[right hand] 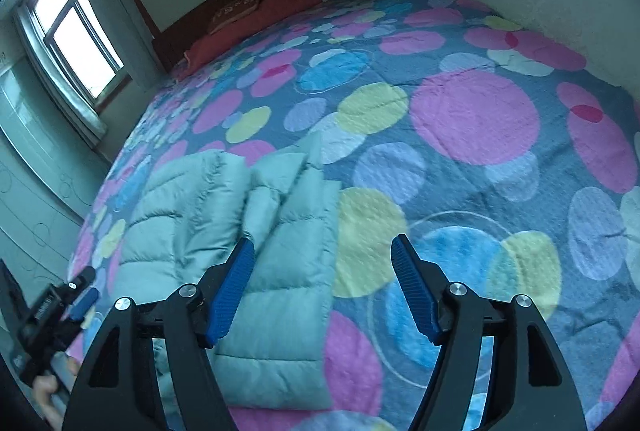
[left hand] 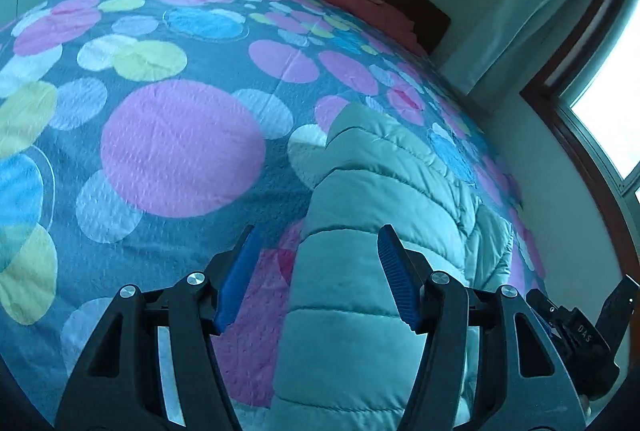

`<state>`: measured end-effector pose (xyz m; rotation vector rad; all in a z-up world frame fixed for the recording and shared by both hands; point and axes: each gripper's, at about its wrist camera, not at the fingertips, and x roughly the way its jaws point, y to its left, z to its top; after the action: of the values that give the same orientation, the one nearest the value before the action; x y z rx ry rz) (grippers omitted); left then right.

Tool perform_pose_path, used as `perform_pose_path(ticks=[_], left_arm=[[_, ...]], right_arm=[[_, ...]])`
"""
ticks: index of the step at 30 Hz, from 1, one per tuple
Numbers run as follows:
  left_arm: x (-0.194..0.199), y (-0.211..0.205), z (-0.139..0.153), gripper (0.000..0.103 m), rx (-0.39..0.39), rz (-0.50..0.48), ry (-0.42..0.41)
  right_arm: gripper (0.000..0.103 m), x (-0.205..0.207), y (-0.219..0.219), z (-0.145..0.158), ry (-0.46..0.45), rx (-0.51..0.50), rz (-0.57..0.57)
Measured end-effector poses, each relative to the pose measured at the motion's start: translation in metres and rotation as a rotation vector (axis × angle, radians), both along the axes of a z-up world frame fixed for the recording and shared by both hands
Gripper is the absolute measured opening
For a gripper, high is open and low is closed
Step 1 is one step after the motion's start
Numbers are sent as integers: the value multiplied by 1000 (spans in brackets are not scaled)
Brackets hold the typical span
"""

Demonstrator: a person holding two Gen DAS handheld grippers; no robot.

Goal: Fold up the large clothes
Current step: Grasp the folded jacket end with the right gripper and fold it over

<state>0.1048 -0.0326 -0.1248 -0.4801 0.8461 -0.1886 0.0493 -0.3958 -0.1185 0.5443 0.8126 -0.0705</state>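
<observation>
Left claw (left hand: 316,271) gapes empty above the pale puffy jacket (left hand: 384,199), which runs toward one o'clock on the dotted bedspread (left hand: 180,143). Right claw (right hand: 322,283), also spread and empty, sees it at nine o'clock; slick padding may slip or spring unfolded.

pale teal quilted puffer jacket (right hand: 240,231), lying flat on bedspread (right hand: 460,159)

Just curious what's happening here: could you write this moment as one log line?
task: fold jacket | place: bed | left tongs: open, empty | right tongs: open, empty
</observation>
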Motion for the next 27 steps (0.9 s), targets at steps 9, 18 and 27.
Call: perform_pose_path(ticks=[9,18,27], left_arm=[[7,-6,-27,60,-93,-47,62],[14,-12,-19,60,-114,-79,77],[18,-44,-18,61,-30,-169,84]], right_arm=[[70,47,38,-21,61,58,75],[19,52,41,-24,59,81,120],[14,41,10,-31,81,-22,69]])
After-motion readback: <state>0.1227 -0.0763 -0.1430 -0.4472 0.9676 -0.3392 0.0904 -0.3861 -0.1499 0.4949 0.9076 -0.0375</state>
